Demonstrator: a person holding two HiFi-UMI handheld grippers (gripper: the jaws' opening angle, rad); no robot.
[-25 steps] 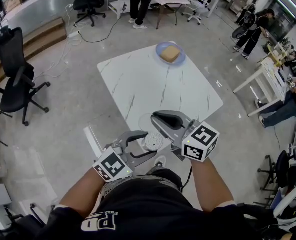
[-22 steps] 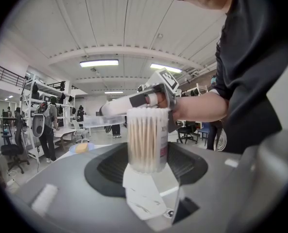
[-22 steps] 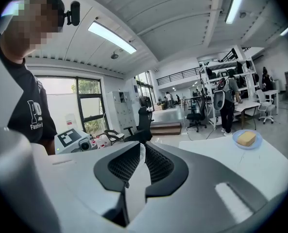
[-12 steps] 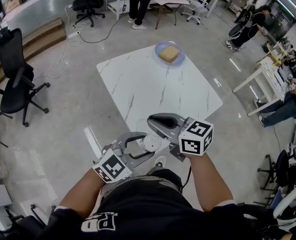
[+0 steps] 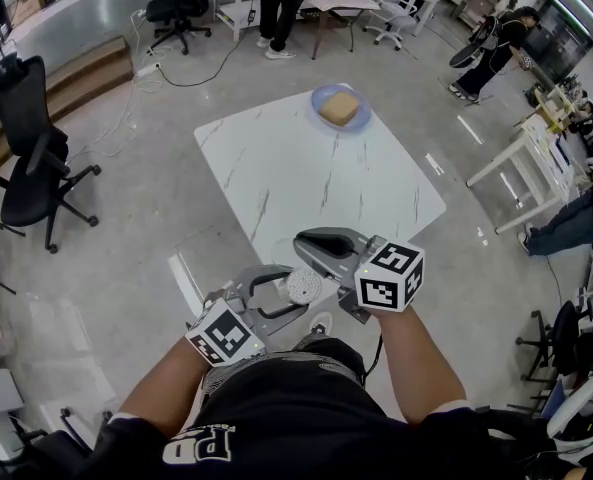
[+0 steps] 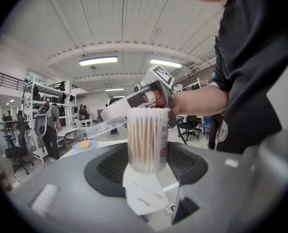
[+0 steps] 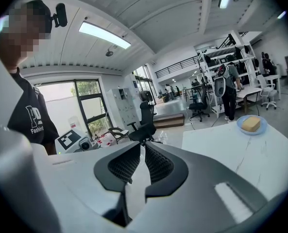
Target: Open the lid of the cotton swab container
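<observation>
The cotton swab container, a clear tub packed with upright swabs, stands between my left gripper's jaws, which are shut on it. From above its white swab tips show, held in the air by the left gripper near the person's waist. My right gripper reaches in from the right above the tub. In the left gripper view the right gripper carries the clear lid, tilted up and left beside the tub's rim. The right gripper's jaws stand nearly closed on a thin pale edge.
A white marbled table lies ahead with a blue plate holding a tan block at its far edge. An office chair stands at the left. People stand and sit among desks at the back and right.
The right gripper has shifted a little left, closer over the container, and rolled slightly. The left gripper and the tub have stayed put.
</observation>
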